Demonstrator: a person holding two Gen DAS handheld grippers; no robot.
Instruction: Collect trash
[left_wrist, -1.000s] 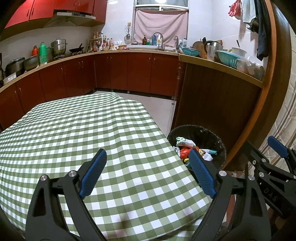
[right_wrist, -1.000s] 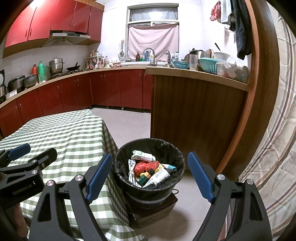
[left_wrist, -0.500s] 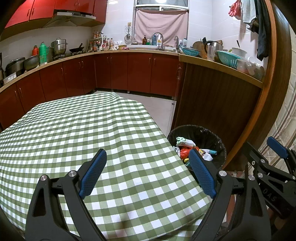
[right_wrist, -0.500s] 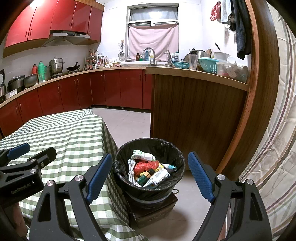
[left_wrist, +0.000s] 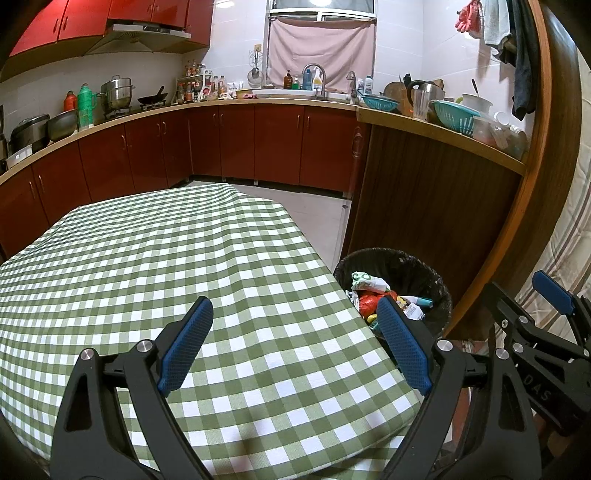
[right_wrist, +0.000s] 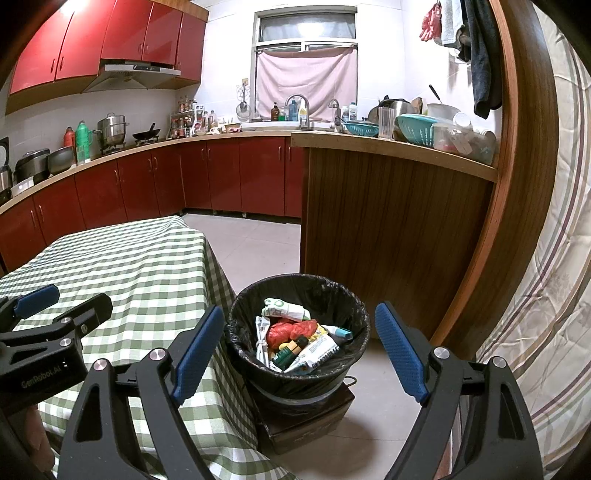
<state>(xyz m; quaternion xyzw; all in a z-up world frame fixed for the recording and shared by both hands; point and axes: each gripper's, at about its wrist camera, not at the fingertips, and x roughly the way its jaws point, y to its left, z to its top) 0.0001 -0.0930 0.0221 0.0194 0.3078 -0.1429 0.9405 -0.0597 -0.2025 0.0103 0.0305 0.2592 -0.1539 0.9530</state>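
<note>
With trash (right_wrist: 295, 341) piled in the bin (right_wrist: 354, 314) beside the table (left_wrist: 155, 266), looks about done. Nothing left on the checked cloth in view. Left claw (left_wrist: 293, 343) and right claw (right_wrist: 299, 347) both spread wide, gripping nothing, parked above table and bin.

Bare tablecloth (left_wrist: 207, 258); bin (right_wrist: 354, 314) beside table.

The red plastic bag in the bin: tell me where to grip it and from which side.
Grip the red plastic bag by its crumpled top bulge, coming straight down from above. It lies among wrappers inside the black-lined bin, whose walls block any sideways approach. The right claw, open, faces the bin and is probably the better one to use.
</note>
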